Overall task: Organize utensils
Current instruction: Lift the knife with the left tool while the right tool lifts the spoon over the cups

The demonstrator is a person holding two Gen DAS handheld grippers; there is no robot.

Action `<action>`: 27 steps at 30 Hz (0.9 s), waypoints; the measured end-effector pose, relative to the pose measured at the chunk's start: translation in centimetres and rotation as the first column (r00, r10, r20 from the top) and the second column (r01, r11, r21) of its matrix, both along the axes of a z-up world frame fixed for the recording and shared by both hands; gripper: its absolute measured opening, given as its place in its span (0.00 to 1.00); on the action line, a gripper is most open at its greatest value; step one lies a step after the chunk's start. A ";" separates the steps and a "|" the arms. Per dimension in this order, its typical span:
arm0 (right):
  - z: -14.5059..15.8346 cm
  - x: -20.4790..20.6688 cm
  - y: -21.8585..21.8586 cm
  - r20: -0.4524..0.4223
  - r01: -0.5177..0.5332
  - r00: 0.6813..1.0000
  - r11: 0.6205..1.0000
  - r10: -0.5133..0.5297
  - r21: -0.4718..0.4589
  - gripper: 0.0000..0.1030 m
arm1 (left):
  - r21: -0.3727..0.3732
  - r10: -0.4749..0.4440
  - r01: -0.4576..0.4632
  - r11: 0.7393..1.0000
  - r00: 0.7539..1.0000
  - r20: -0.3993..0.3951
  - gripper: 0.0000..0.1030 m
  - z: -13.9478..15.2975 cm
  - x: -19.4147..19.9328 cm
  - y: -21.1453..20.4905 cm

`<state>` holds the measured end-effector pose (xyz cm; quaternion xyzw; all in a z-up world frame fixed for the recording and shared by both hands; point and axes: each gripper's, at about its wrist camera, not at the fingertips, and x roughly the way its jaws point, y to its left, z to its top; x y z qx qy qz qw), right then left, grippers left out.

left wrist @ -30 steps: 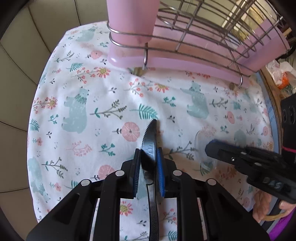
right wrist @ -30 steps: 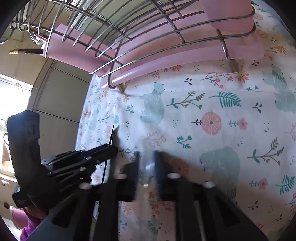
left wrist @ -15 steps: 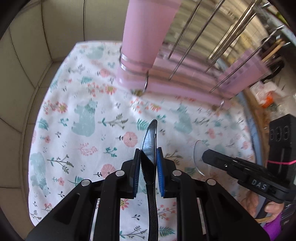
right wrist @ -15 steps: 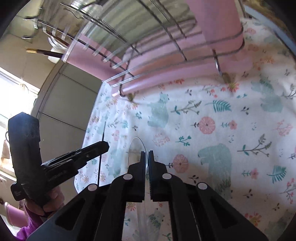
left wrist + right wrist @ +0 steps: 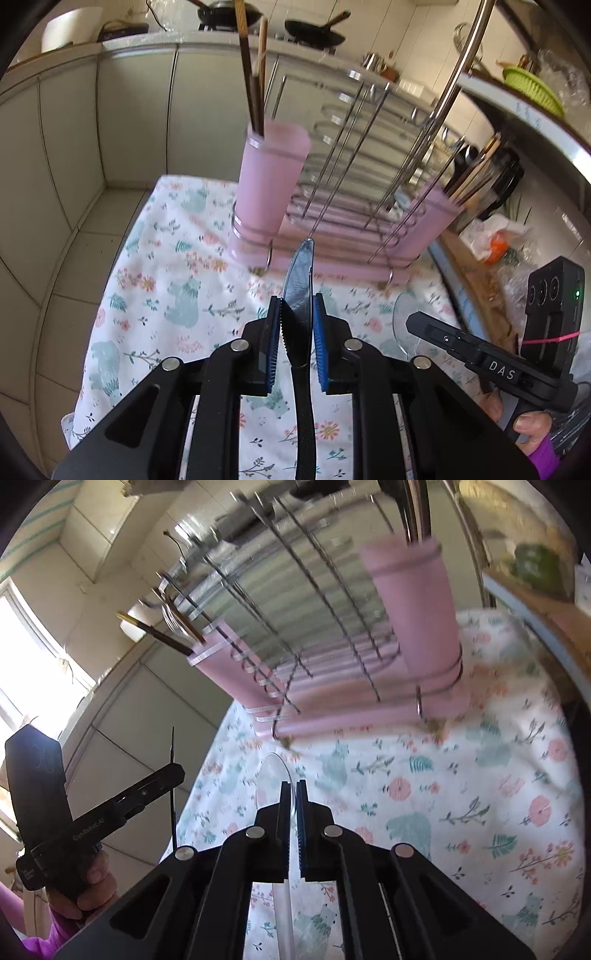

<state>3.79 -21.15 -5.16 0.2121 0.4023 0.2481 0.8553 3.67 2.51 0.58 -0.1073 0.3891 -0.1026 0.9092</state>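
My left gripper (image 5: 297, 306) is shut on a black plastic knife (image 5: 299, 273), whose serrated blade points at the pink-trayed wire dish rack (image 5: 369, 166). A pink utensil cup (image 5: 271, 181) holding dark chopsticks (image 5: 251, 74) stands at the rack's left end, and a second pink cup (image 5: 432, 218) with utensils at its right end. My right gripper (image 5: 293, 786) is shut on a clear plastic spoon (image 5: 271, 775) above the floral cloth (image 5: 443, 794). From the right wrist, the left gripper (image 5: 177, 771) and its edge-on knife (image 5: 172, 749) show at the left. Both grippers hang short of the rack.
The floral cloth (image 5: 166, 295) covers the table, whose left edge drops to a tiled floor (image 5: 74, 240). A counter with pans (image 5: 314, 33) runs behind the rack. A green basket (image 5: 532, 88) and plastic bags (image 5: 491, 240) sit at the right.
Both grippers have risen and tipped upward, each keeping its utensil. The rack's cups and the kitchen behind have come into view, where before only the rack's base and the cloth showed.
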 end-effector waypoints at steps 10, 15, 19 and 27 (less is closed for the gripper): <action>2.8 -0.4 -1.5 0.100 0.064 0.993 0.998 -0.065 0.021 0.03 | -0.035 0.016 -0.013 0.999 0.997 0.074 0.16 1.8 -0.3 0.3; 4.8 -0.4 -3.3 0.167 0.115 0.979 0.993 -0.119 0.038 0.03 | -0.052 0.023 -0.018 0.998 0.995 0.100 0.16 2.5 0.1 0.5; 7.3 -0.3 -5.4 0.242 0.165 0.954 0.984 -0.177 0.069 0.03 | -0.062 0.035 -0.027 0.998 0.990 0.134 0.16 3.6 0.4 0.7; 12.8 0.4 -8.8 0.411 0.265 0.863 0.956 -0.294 0.128 0.03 | -0.099 0.049 -0.027 0.995 0.973 0.225 0.16 5.9 0.8 1.1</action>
